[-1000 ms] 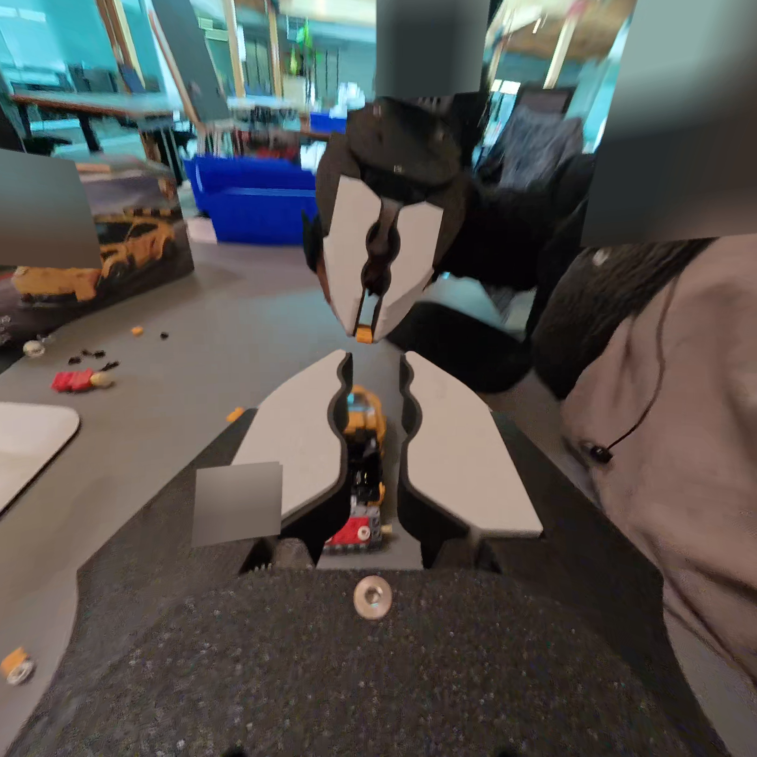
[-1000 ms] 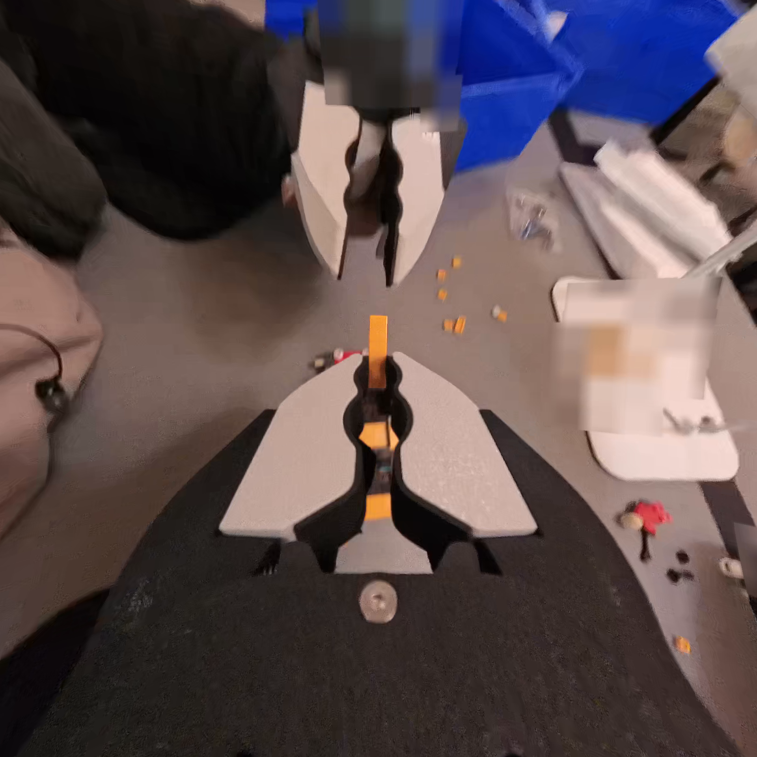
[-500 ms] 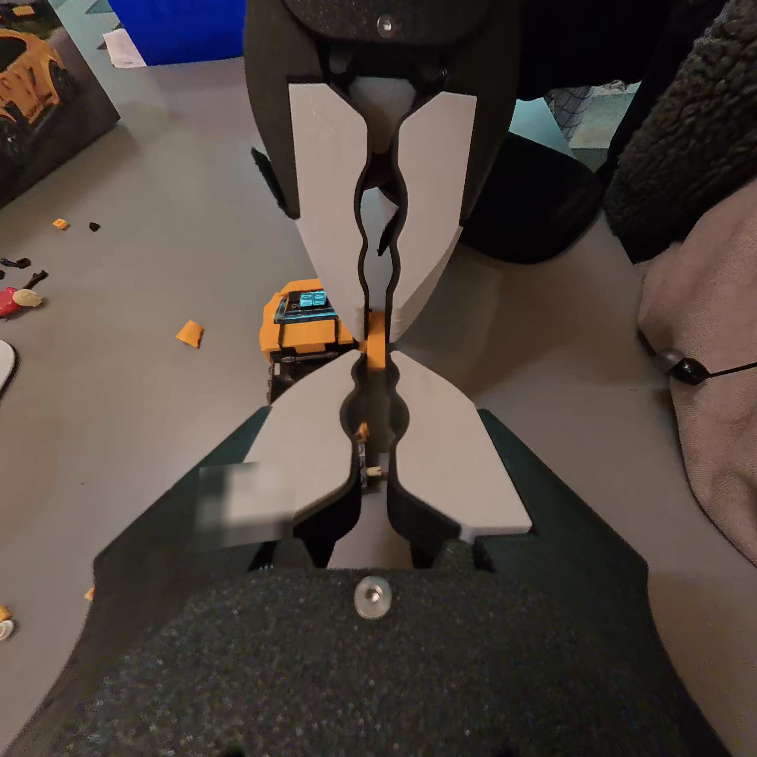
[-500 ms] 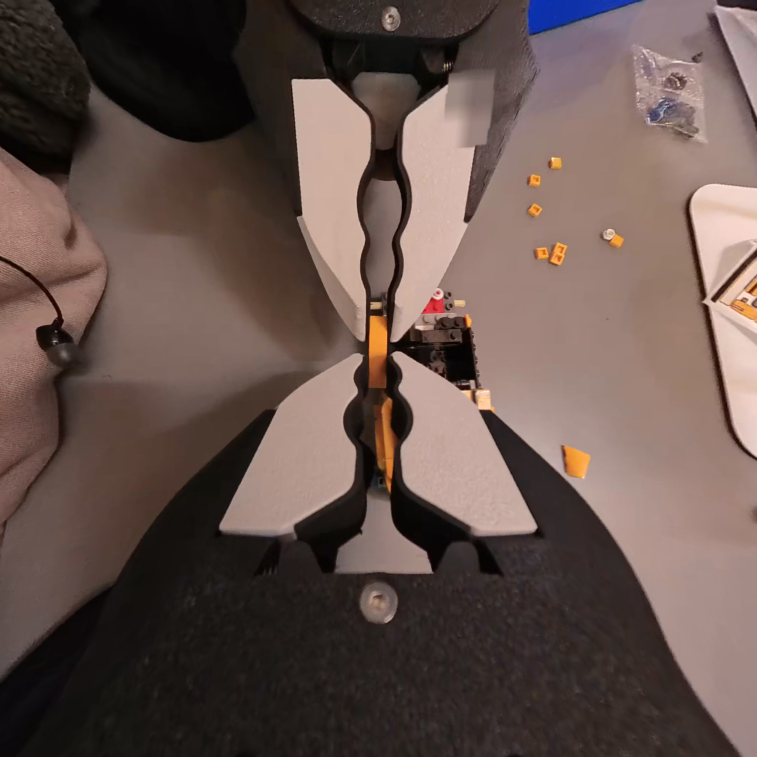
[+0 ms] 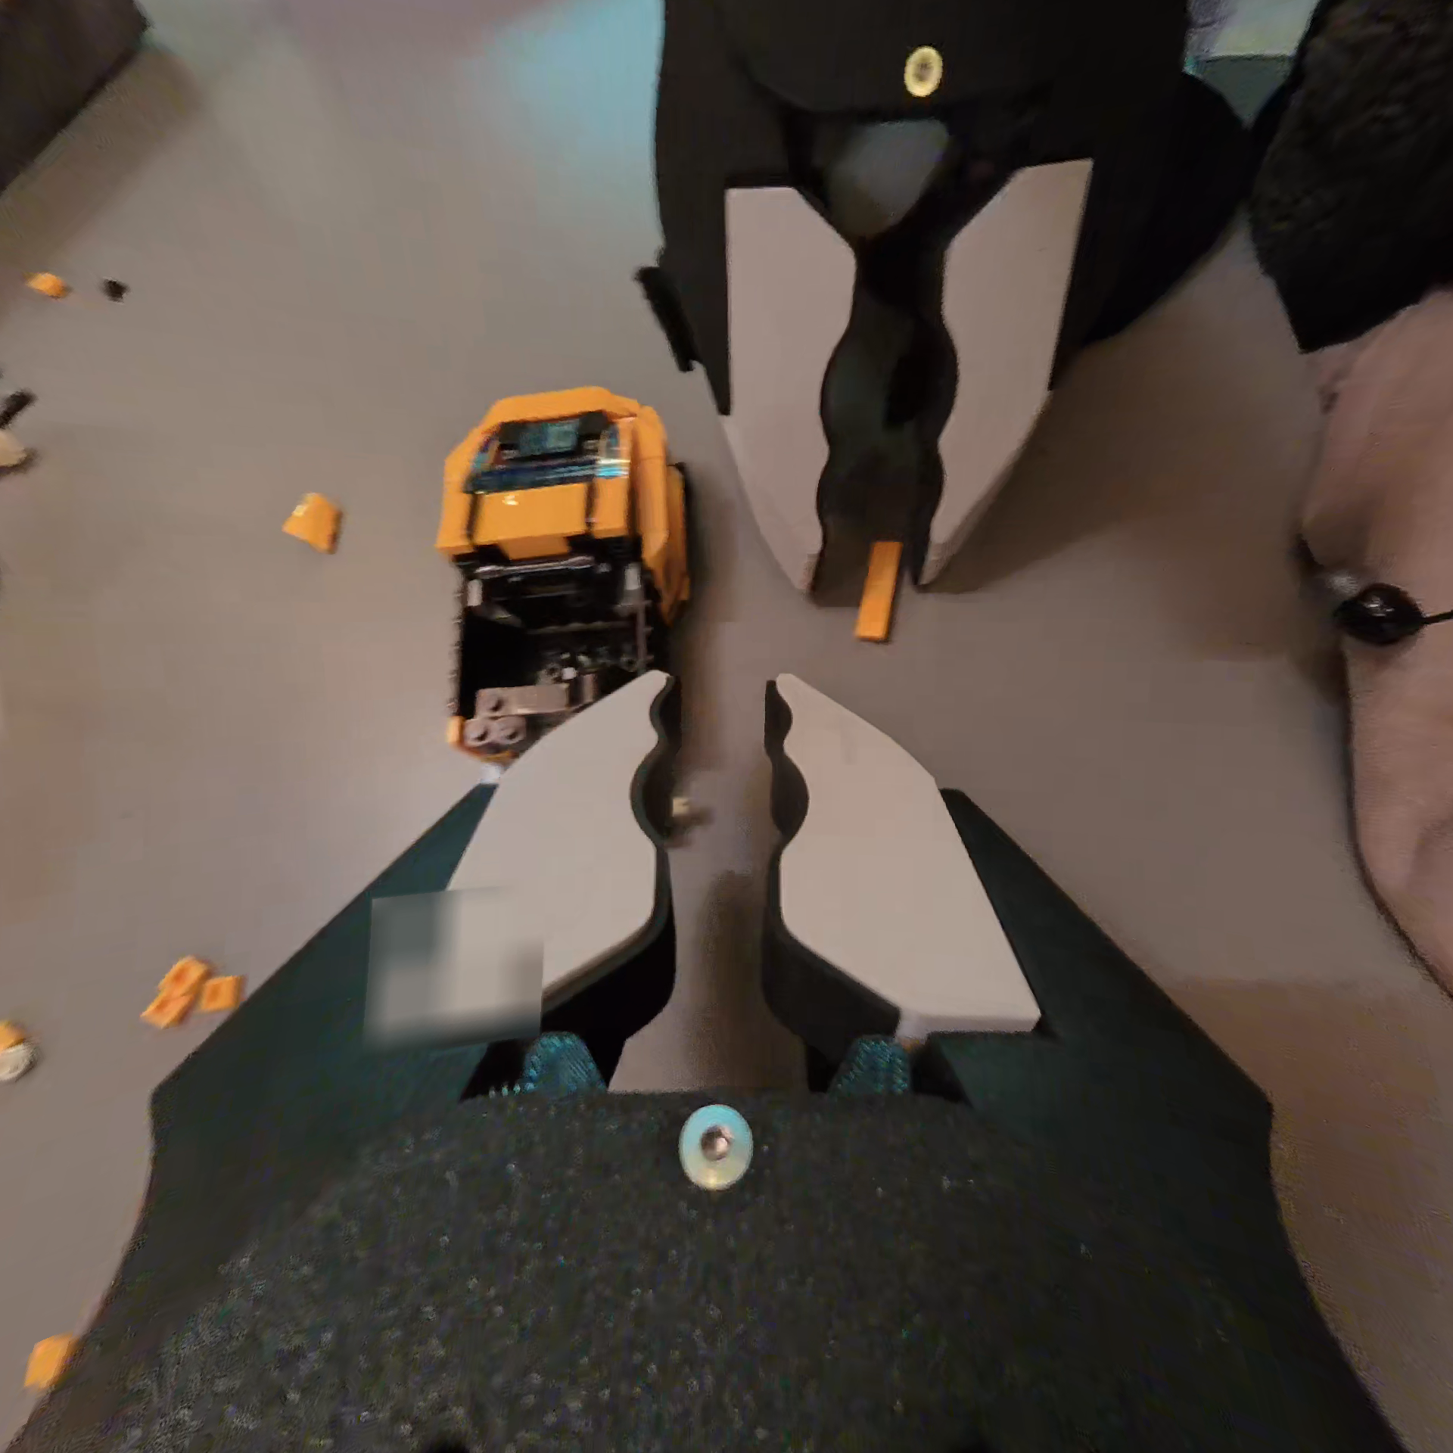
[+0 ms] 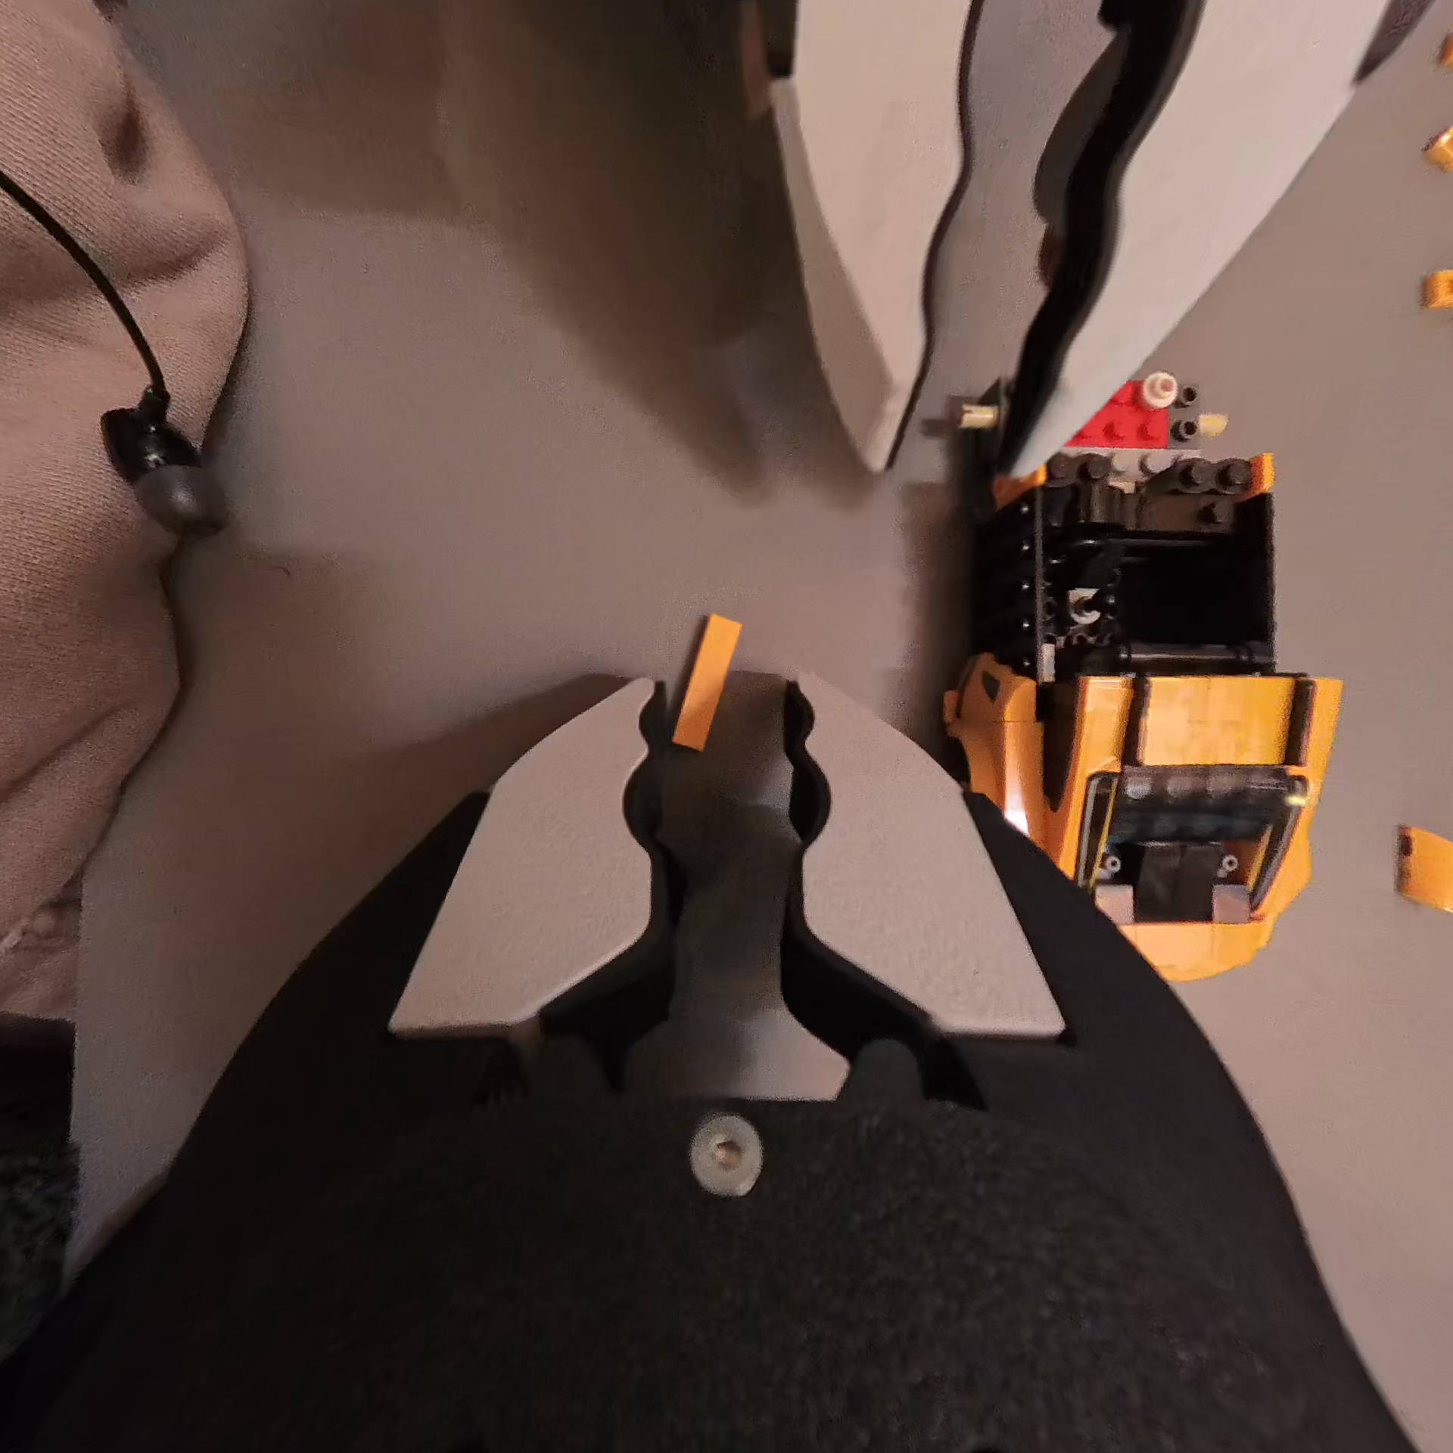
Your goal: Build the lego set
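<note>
A partly built orange and black brick car (image 5: pixel 558 511) lies on the grey table (image 5: pixel 314 786), left of my left gripper (image 5: pixel 719 684). The left gripper is open with nothing between its pads; a small beige pin (image 5: pixel 680 810) shows by its left finger. My right gripper (image 6: pixel 719 686) is open. A thin orange tile (image 6: pixel 708 680) sits tilted between its tips near the left pad, with a clear gap to the right pad. The left wrist view shows the same tile (image 5: pixel 879 590) loose at the right gripper's tips (image 5: pixel 865 582). The car (image 6: pixel 1179 731) lies right of the right gripper.
Loose orange pieces lie on the table at the left (image 5: pixel 313 520) and lower left (image 5: pixel 189 998), and others at the right (image 6: pixel 1427 869). A person's beige sleeve (image 5: pixel 1399 708) with a black earbud on a cord (image 5: pixel 1376 617) lies close on the right. One gripper's finger ends stand about 7 cm off the other's.
Half a second ago both grippers were shut on the orange tile, tip to tip. Both have opened and drawn apart; the tile has left both grasps. A second ago the left gripper held the car.
</note>
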`<action>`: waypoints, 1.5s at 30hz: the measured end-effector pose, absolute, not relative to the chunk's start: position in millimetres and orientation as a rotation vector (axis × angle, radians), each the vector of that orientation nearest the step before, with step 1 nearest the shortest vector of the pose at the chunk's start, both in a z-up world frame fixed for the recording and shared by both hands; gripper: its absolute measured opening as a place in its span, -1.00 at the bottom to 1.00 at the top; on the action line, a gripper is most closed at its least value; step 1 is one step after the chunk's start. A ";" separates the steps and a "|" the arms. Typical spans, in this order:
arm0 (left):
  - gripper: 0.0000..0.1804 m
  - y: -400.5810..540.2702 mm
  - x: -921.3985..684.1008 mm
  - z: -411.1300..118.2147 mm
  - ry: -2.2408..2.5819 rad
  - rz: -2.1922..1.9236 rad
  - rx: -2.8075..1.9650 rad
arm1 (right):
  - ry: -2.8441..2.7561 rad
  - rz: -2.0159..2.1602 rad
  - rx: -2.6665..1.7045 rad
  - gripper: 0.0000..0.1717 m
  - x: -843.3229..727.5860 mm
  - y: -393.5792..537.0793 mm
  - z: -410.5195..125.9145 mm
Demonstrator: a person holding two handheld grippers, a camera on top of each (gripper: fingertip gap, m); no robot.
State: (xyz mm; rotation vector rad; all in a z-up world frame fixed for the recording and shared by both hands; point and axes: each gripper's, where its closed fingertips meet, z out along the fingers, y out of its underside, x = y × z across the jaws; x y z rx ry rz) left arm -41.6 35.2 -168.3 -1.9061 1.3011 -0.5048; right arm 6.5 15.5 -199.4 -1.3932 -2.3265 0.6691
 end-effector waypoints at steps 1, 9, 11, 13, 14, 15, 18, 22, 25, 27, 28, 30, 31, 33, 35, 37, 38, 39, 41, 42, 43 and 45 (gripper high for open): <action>-0.76 38.5 -45.7 -165.5 1.278 -0.488 -1.903 | -2.310 0.686 -1.401 -0.64 6.4 16.1 -198.0; -0.25 69.4 -68.7 -178.1 1.103 -0.430 -2.055 | -1.985 0.546 -1.400 -0.24 21.3 98.9 -150.9; -0.17 70.6 -66.7 -191.3 1.136 -0.409 -2.083 | -1.973 0.476 -1.362 -0.02 19.3 113.0 -164.1; -0.18 71.6 -66.0 -198.5 1.170 -0.345 -2.086 | -1.962 0.493 -1.268 0.03 8.9 109.1 -173.0; -0.23 70.8 -64.0 -197.9 1.179 -0.337 -2.075 | -1.972 0.438 -1.205 0.04 5.3 109.4 -178.0; -0.27 70.8 -63.2 -198.0 1.181 -0.323 -2.074 | -1.971 0.389 -1.139 -0.03 1.4 108.9 -179.7; -0.39 72.1 -62.4 -198.5 1.154 -0.342 -2.098 | -1.988 0.344 -1.033 -0.23 -6.2 101.9 -180.4; -0.40 70.8 -62.0 -195.6 1.095 -0.477 -2.178 | -2.008 0.344 -0.996 -0.37 -7.7 100.9 -178.6; -0.40 53.1 -51.9 -185.2 0.994 -0.876 -2.313 | -2.134 0.527 -1.095 -0.45 -0.3 89.5 -166.5; -0.43 40.3 -41.6 -170.8 0.888 -1.207 -2.352 | -2.286 0.634 -1.204 -0.47 10.2 85.5 -159.1; -0.43 36.8 -37.4 -164.8 0.852 -1.322 -2.349 | -2.364 0.679 -1.261 -0.47 15.4 85.2 -156.6; -0.45 38.0 -35.0 -163.9 0.860 -1.330 -2.335 | -2.517 0.760 -1.360 -0.49 23.1 86.1 -154.1; -0.43 41.7 -37.0 -167.5 0.887 -1.252 -2.331 | -2.553 0.798 -1.395 -0.49 22.2 88.8 -153.3; -0.40 46.4 -40.8 -165.8 0.916 -1.148 -2.288 | -2.595 0.873 -1.458 -0.49 18.7 93.3 -152.7; -0.36 46.2 -42.8 -160.1 0.948 -1.067 -2.234 | -2.609 0.914 -1.490 -0.49 15.8 94.8 -152.7; -0.36 44.5 -40.2 -158.0 0.985 -0.984 -2.176 | -2.618 0.917 -1.459 -0.49 15.4 94.0 -152.9; -0.38 43.2 -37.2 -158.6 1.002 -0.955 -2.150 | -2.617 0.917 -1.438 -0.49 15.3 93.0 -152.8; -0.36 42.1 -33.6 -159.3 1.016 -0.934 -2.125 | -2.607 0.915 -1.437 -0.48 14.8 92.1 -152.5; -0.37 39.8 -27.5 -161.0 1.038 -0.922 -2.100 | -2.597 0.892 -1.433 -0.48 16.1 91.3 -152.8; -0.37 39.3 -26.0 -163.3 1.052 -0.912 -2.100 | -2.596 0.865 -1.426 -0.45 17.1 92.0 -154.1; -0.39 39.6 -25.2 -164.6 1.058 -0.905 -2.096 | -2.593 0.836 -1.423 -0.44 18.1 92.9 -156.0; -0.43 40.6 -25.9 -164.8 1.057 -0.902 -2.085 | -2.565 0.805 -1.420 -0.44 17.3 94.0 -157.4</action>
